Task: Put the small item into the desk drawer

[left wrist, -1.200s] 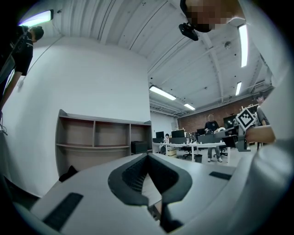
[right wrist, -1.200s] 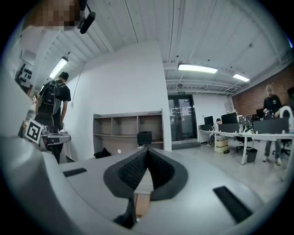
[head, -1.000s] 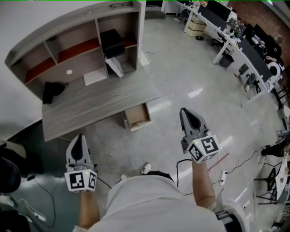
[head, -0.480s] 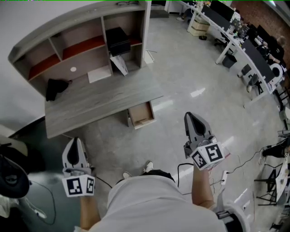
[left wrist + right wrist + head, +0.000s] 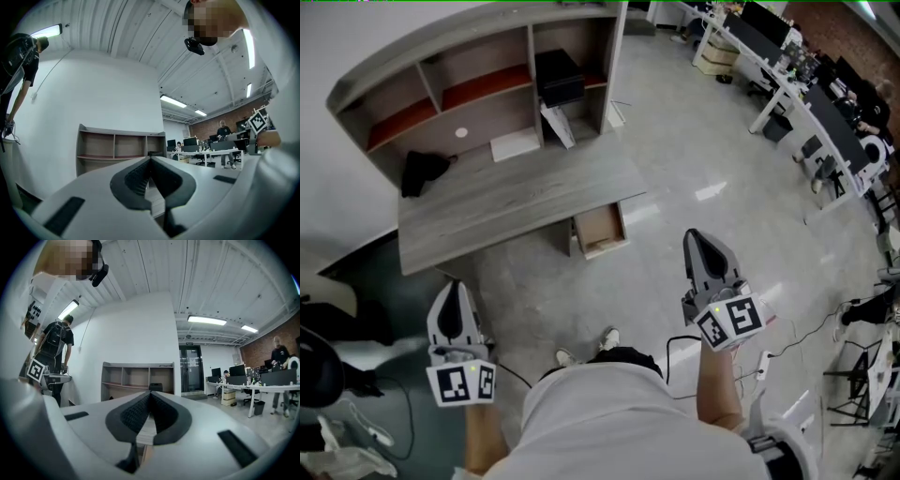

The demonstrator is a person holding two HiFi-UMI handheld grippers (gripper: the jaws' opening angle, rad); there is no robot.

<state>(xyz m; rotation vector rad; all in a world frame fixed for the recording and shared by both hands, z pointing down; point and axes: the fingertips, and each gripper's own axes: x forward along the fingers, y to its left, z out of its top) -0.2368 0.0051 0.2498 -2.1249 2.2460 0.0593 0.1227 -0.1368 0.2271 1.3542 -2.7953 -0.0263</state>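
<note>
A grey wooden desk (image 5: 516,202) with a shelf hutch stands ahead of me. Its small drawer (image 5: 598,230) hangs open under the right end. On the desktop lie a small white round item (image 5: 461,133), a black object (image 5: 422,171) and a white sheet (image 5: 516,143). My left gripper (image 5: 455,289) is held low at the left, short of the desk, shut and empty. My right gripper (image 5: 696,236) hovers over the floor to the right of the drawer, also shut with nothing in it. Both gripper views show the hutch (image 5: 119,147) (image 5: 136,378) beyond meeting jaws.
A black box (image 5: 558,75) sits in a hutch compartment. Office desks with monitors (image 5: 806,84) line the upper right. Cables and a power strip (image 5: 761,364) lie on the floor at the right. A standing person (image 5: 18,56) is off to the left. My shoes (image 5: 605,342) are below the drawer.
The desk has drifted rightward in the head view as it turned. My left gripper has sunk lower and slightly left in the frame. Both grippers stay shut.
</note>
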